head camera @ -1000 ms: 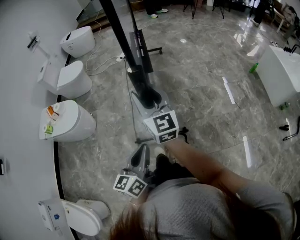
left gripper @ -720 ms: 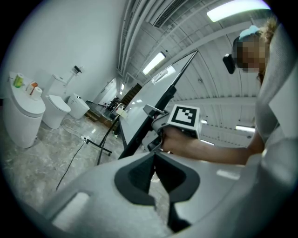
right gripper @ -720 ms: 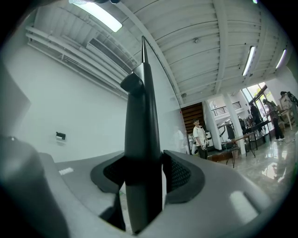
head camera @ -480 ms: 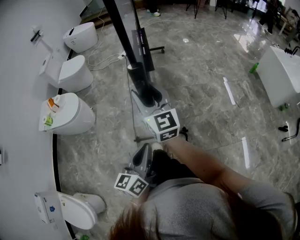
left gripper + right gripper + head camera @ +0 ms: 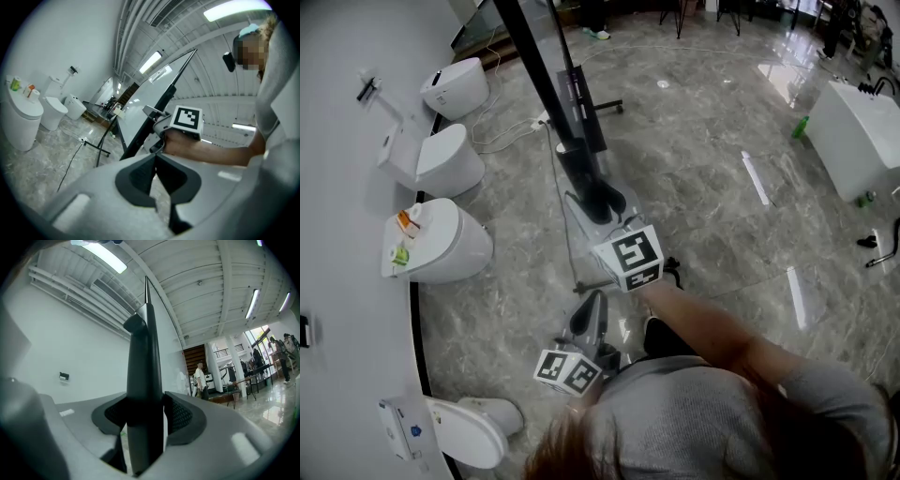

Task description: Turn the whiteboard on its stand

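Black whiteboard edge [image 5: 145,352] pinched between the right tongs [image 5: 602,200]; left tongs [image 5: 155,158] closed, empty, nearby.

grey top, grey tools

the person wears a grey short-sleeved top [image 5: 703,412]. the left gripper [image 5: 155,157] and right gripper [image 5: 145,414] have smooth pale grey shells with black ribbed pads. each carries a white cube [image 5: 628,259] printed with black square markers.

A glossy grey marble floor [image 5: 712,216] is carrying four white toilets [image 5: 441,246] along its left edge, the whiteboard [image 5: 542,70] standing on its black foot, a white cable [image 5: 502,131] trailing beside it, and a green bottle [image 5: 803,128] beside a white fixture [image 5: 858,141].
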The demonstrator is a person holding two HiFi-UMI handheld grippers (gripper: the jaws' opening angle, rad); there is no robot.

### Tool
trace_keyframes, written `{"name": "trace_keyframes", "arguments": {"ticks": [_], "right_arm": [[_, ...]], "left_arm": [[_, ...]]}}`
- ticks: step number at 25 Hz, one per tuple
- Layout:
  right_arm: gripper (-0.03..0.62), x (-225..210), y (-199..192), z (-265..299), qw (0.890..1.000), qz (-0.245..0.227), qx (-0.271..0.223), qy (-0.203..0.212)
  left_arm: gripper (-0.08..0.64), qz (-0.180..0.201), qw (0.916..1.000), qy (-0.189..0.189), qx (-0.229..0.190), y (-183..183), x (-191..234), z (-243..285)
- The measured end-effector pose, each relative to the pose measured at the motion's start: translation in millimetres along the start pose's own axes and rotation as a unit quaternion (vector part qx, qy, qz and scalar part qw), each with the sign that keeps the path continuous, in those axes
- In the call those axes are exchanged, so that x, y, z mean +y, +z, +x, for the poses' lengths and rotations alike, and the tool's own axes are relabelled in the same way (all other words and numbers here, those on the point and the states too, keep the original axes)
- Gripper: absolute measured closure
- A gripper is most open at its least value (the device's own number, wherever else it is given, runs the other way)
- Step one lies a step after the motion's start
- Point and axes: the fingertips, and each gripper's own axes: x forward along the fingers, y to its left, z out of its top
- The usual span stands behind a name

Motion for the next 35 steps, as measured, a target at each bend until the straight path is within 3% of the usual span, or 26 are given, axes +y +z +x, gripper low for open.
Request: {"name": "trace_keyframes", "arguments": {"ticks": [9, 17, 25, 35], "right_arm": [[0.399, 3, 7, -19, 1.0, 0.002, -0.008, -0.016], [0.399, 17, 11, -45, 1.0, 0.003, -0.018, -0.015], [0.405, 34, 11, -73, 0.999, 0.005, -0.022, -0.026], [0.411, 56, 15, -112, 0.999, -0.002, -0.026, -0.032]], "left_arm": [[0.558, -0.036, 0.9985, 0.039, -0.008, 1, 12, -44], [0.558, -0.027, 0.9994, 0.019, 0.009, -12, -8, -60], [0.558, -0.035, 0.9989, 0.03, 0.001, -18, -14, -96], [0.558, -0.034, 0.9993, 0.017, 0.004, -33, -36, -134]]}}
